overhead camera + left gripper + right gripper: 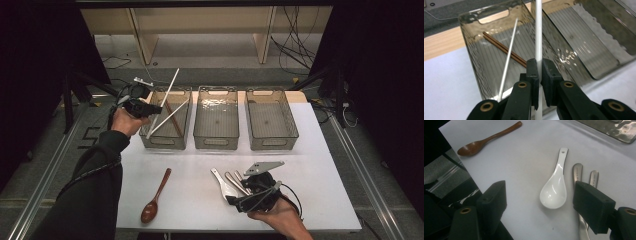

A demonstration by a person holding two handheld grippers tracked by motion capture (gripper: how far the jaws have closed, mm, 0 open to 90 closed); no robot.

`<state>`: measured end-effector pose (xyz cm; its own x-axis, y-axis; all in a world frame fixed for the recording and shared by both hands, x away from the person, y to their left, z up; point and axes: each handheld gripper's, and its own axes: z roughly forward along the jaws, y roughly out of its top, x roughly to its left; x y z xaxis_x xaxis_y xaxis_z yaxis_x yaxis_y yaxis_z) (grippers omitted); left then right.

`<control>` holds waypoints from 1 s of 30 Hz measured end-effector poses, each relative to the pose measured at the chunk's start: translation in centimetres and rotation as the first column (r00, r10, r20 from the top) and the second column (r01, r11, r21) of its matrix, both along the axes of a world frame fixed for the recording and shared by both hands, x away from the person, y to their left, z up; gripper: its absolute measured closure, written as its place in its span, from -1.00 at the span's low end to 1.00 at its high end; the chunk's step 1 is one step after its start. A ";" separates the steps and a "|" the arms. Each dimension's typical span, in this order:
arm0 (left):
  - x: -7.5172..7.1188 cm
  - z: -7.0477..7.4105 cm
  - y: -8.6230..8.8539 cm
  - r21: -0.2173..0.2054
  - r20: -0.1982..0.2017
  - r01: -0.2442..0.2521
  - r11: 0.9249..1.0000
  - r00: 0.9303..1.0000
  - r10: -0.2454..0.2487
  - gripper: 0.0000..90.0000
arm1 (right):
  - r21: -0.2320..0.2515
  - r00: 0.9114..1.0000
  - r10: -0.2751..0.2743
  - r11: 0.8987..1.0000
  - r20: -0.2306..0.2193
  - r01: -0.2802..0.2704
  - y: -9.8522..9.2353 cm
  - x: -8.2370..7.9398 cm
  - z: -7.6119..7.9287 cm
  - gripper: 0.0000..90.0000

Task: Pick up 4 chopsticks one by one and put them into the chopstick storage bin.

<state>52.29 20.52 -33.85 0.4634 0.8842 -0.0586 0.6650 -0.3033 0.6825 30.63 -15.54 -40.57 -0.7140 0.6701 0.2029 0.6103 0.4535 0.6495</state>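
Observation:
My left gripper (538,72) is shut on a white chopstick (538,32), held above the leftmost clear bin (471,47). In the high view that chopstick (167,92) slants up over the bin (151,141), with the left gripper (150,108) at the bin's left rim. Inside the bin lie a second white chopstick (509,53) and a pair of brown chopsticks (504,48). My right gripper (540,200) stands open low over the table near a white ceramic spoon (555,187). Two metal utensil handles (577,171) lie beside the spoon. A brown wooden spoon (155,197) lies at the front left.
Two more clear bins, the middle one (216,141) and the right one (272,142), stand side by side at the back of the white table (320,165). Cables and a wooden shelf frame lie beyond the table's far edge.

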 end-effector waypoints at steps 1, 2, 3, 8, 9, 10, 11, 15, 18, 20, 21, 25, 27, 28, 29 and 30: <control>0.3 -0.1 0.1 -0.001 0.003 -0.004 1.000 1.000 0.004 0.86 | 0.001 1.000 0.000 1.000 0.000 0.000 0.0 0.0 0.0 -0.38; 0.7 -0.3 0.2 0.002 0.003 -0.011 1.000 1.000 0.011 0.86 | 0.001 1.000 0.001 1.000 0.000 -0.001 0.0 0.0 0.0 -0.38; 1.0 -0.4 0.2 0.010 0.001 -0.018 1.000 1.000 0.018 0.86 | 0.001 1.000 0.000 1.000 -0.001 0.000 0.0 0.0 0.0 -0.38; 2.1 -1.2 0.7 0.017 0.006 -0.046 0.999 0.999 0.046 0.86 | 0.002 1.000 0.002 1.000 -0.004 -0.002 -0.1 0.1 -0.1 -0.38; 2.2 -1.4 0.7 0.010 0.002 -0.049 0.999 0.999 0.049 0.86 | 0.004 1.000 0.001 1.000 -0.010 -0.001 0.0 0.1 0.0 -0.38; 2.3 -1.6 0.7 0.010 -0.003 -0.054 0.999 0.999 0.054 0.86 | 0.001 1.000 0.003 1.000 -0.006 -0.003 0.0 0.1 -0.1 -0.38; 2.4 -1.7 0.6 0.019 -0.002 -0.051 0.999 0.999 0.051 0.86 | 0.001 1.000 0.004 1.000 -0.007 -0.004 0.0 0.1 -0.1 -0.38; 2.7 -2.3 0.4 0.028 0.001 -0.053 0.998 0.999 0.053 0.86 | 0.001 1.000 0.006 1.000 -0.002 -0.006 0.0 0.1 -0.1 -0.38; 2.9 -2.9 0.5 0.021 -0.004 -0.062 0.998 0.998 0.062 0.86 | 0.001 1.000 0.005 1.000 -0.001 -0.005 -0.1 0.1 -0.1 -0.38; 3.0 -3.3 0.5 0.031 -0.006 -0.065 0.997 0.998 0.065 0.86 | 0.001 1.000 0.006 1.000 0.000 -0.006 0.0 0.1 -0.1 -0.38; 3.0 -3.5 0.6 0.033 -0.007 -0.068 0.997 0.998 0.068 0.86 | 0.001 1.000 0.006 1.000 0.000 -0.006 0.0 0.0 -0.1 -0.38; 3.1 -4.3 0.6 0.025 -0.022 -0.082 0.996 0.996 0.082 0.86 | 0.000 1.000 0.006 1.000 -0.001 -0.006 0.0 0.1 -0.1 -0.38; 3.0 -4.6 0.4 0.036 -0.027 -0.077 0.996 0.997 0.078 0.86 | 0.001 1.000 0.009 1.000 -0.001 -0.009 0.0 0.1 -0.1 -0.38; 3.0 -4.8 0.4 0.041 -0.026 -0.076 0.996 0.997 0.077 0.86 | 0.001 1.000 0.008 1.000 -0.002 -0.008 0.0 0.1 -0.1 -0.38; 3.0 -4.9 0.3 0.048 -0.029 -0.071 0.996 0.997 0.073 0.86 | 0.001 1.000 0.009 1.000 -0.002 -0.009 0.0 0.1 -0.1 -0.38; 2.9 -5.0 0.2 0.053 -0.030 -0.067 0.996 0.997 0.069 0.85 | 0.000 1.000 0.009 1.000 -0.002 -0.009 0.0 0.1 -0.1 -0.38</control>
<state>55.24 20.77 -38.82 0.4008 0.9158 -0.0251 0.7063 -0.2914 0.6452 30.68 -15.55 -40.68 -0.7195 0.6637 0.2044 0.6073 0.4586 0.6488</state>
